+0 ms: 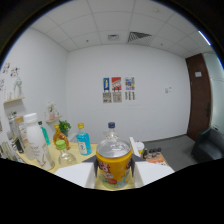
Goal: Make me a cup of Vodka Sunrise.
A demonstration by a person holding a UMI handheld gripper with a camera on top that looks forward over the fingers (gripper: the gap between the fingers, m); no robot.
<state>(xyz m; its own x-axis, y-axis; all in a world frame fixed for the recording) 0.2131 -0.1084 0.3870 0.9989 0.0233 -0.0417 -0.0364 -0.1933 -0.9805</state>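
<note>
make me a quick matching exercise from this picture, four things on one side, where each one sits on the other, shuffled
Things:
1. yellow can
2. blue bottle
3. white bottle
4. posters

Places:
A. on the far wall
B. between the gripper's fingers
C. on the table, behind and left of the can
D. at the table's far left, near the shelf

Pairs: 1-B, 2-C, 3-D, 4-A
</note>
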